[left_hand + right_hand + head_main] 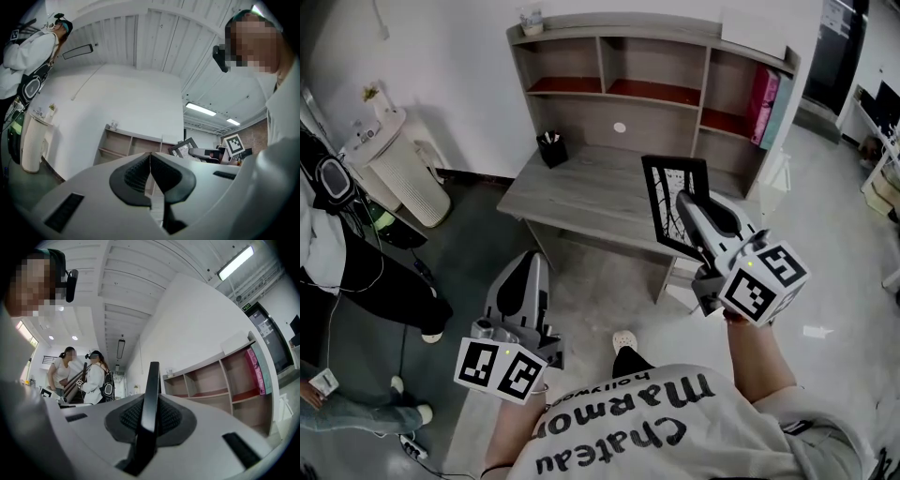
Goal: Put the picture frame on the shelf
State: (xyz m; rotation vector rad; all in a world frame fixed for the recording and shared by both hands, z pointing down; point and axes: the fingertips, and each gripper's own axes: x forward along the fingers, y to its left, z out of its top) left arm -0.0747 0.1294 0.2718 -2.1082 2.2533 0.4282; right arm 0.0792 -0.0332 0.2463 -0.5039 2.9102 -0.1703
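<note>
A black picture frame (673,208) with a white printed picture is held upright in front of the desk, and my right gripper (690,208) is shut on its right edge. In the right gripper view the frame (150,404) shows edge-on between the ribbed pads. The grey shelf unit (656,75) with red-lined compartments stands on the back of the wooden desk (581,192). My left gripper (530,272) hangs lower left over the floor, its pads (140,171) pressed together with nothing between them. The shelf (123,145) lies ahead of it.
A black pen cup (550,148) stands on the desk's left. Pink and teal books (766,106) fill the right compartment. A small jar (531,19) sits on the shelf top. A white air unit (398,169) stands at the left, with a person (337,272) nearby.
</note>
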